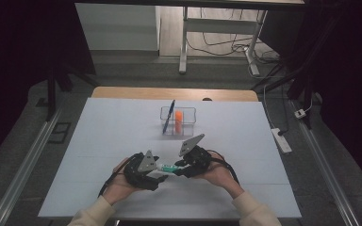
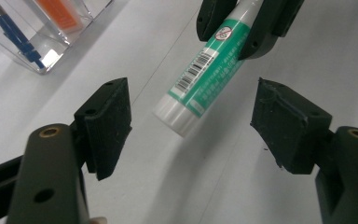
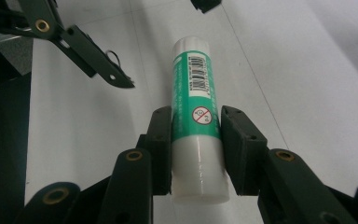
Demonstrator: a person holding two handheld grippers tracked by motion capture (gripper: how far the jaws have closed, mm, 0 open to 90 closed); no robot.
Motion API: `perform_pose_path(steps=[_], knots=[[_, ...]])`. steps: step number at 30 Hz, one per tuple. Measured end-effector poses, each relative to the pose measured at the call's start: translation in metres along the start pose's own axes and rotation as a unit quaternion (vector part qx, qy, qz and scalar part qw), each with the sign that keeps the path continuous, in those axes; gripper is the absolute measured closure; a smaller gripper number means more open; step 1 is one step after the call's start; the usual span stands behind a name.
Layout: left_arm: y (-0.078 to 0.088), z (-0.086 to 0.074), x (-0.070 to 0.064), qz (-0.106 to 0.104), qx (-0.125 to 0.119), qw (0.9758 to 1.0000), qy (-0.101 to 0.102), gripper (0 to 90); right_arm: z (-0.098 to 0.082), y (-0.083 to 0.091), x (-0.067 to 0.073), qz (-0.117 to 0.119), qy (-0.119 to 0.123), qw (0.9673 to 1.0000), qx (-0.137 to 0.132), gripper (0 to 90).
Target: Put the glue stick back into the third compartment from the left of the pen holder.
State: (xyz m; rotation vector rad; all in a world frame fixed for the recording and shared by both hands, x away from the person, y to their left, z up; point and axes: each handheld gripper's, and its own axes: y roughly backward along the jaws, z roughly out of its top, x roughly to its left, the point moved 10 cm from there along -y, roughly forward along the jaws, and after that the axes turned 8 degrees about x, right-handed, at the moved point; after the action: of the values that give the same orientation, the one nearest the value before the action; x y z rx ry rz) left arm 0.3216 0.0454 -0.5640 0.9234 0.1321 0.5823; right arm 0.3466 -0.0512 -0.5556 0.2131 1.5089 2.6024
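Now, right tongs [image 3: 196,149] clamped on glue stick [image 3: 195,116]; left tongs [image 2: 191,126] spread, nothing gripped. Best kept level while carried toward clear box [image 1: 178,121]; no squeezing harder.

We see both forearms come in from the bottom edge, hands side by side. The left gripper [image 1: 156,173] has its jaws spread wide — nothing pressed between its pads [image 2: 106,123]. The right gripper [image 1: 178,165] is clamped tight — angled toward the left one.

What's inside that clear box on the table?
The clear box holds a blue pen leaning upright and an orange thing, too small to name. Its floor behind them is hard to see.
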Motion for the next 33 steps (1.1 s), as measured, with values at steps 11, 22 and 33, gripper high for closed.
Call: perform_pose_path(steps=[11, 22, 33], knots=[[-0.010, 0.003, -0.006, 0.005, 0.021, 0.9991, -0.037, 33.4, 0.004, -0.001, 0.005, 0.014, 0.002, 0.9999, -0.008, 64.5], [-0.014, 0.003, -0.009, 0.018, 0.037, 0.9960, -0.080, 53.8, 0.009, 0.004, 0.010, 0.027, -0.001, 0.9994, -0.020, 64.3], [-0.011, 0.005, -0.012, 0.009, 0.032, 0.9946, -0.098, 65.6, 0.019, 0.014, 0.005, 0.015, -0.026, 0.9962, -0.082, 52.0]])
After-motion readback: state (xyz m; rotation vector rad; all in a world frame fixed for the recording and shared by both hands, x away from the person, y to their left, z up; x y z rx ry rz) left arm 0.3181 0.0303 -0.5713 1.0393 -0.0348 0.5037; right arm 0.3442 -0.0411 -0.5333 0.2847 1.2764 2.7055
